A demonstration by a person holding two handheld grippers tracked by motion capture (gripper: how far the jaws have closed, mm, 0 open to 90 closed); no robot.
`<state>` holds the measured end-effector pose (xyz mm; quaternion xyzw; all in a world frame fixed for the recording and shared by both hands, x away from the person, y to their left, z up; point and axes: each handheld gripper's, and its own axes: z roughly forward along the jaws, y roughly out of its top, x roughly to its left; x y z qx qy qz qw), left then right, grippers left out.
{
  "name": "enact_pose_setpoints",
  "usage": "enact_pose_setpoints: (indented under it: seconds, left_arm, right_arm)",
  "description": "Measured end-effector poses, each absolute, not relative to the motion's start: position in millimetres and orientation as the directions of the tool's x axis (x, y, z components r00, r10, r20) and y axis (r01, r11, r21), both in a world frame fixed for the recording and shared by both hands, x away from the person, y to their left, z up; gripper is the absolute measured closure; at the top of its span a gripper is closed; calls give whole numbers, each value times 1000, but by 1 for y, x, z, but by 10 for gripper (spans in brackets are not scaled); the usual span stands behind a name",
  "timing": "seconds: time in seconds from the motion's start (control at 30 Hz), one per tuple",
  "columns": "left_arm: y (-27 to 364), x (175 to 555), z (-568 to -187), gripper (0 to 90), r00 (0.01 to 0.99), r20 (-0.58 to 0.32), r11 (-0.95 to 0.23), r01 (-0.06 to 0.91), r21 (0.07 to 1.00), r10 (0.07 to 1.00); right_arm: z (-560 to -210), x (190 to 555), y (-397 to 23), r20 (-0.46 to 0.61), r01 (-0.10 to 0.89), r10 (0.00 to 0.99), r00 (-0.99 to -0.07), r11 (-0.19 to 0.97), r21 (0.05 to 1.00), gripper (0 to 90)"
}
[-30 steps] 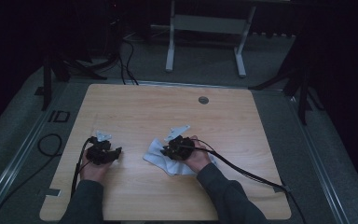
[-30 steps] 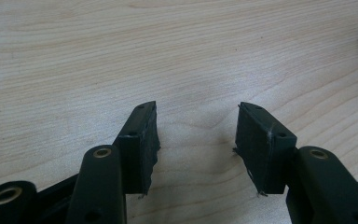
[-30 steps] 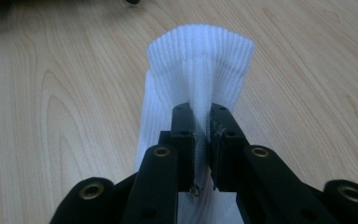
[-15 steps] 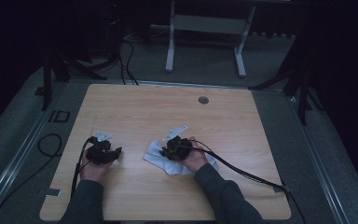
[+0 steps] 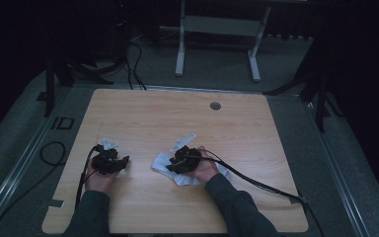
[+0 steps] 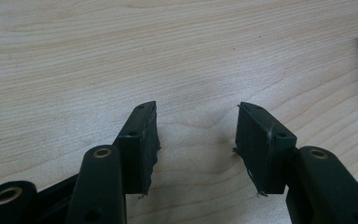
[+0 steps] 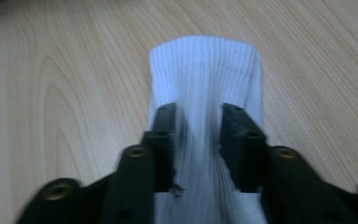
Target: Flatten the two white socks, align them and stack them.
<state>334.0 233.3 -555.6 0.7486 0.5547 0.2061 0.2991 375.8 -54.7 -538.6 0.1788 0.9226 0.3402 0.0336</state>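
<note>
Right gripper view shows the right hand-held gripper (image 7: 198, 140) pinching a white ribbed sock (image 7: 206, 74) on the desk (image 7: 65, 84); the left hand-held gripper (image 6: 196, 140) hovers spread over bare wood.

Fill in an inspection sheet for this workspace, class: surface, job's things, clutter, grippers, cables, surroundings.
Surface: light wooden table, small round fitting near its far edge.
Job's things: white ribbed sock lying flat under the right gripper.
Clutter: nothing seen.
Grippers: left gripper open over bare wood; right gripper with jaws part-closed astride the sock, grip unclear.
Cables: one black cable trails from the right gripper off the table's right edge.
Surroundings: dark room, grey floor, white frame legs beyond.
</note>
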Motion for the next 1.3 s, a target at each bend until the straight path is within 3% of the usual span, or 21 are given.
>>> enact_pose_setpoints:
  seconds: [0.13,0.3,0.43,0.73,1.03,1.3]
  left_arm:
    - [233,334,-556,489,300,-23,-206,707,677,954]
    - [233,334,-556,488,298,-24,-204,707,678,954]
    - [233,334,-556,489,299,-23,-205,707,677,954]
    - [229,330,-551,497,325,-32,-213,690,691,945]
    - [196,319,-531,568,456,-30,-289,610,738,889]
    - [162,317,-531,673,563,-49,-351,579,736,825]
  right_arm:
    - [-534,375,-56,48,304,367,-929,683,664,586]
    - [-527,373,-58,21,291,383,-923,662,691,817]
    - [-531,372,-56,8,281,373,-928,683,674,888]
    - [-539,373,-55,-31,277,386,-922,715,642,832]
    - [-512,373,-71,-120,248,404,-907,742,623,785]
    - [-505,376,-96,-121,283,443,-888,736,615,766]
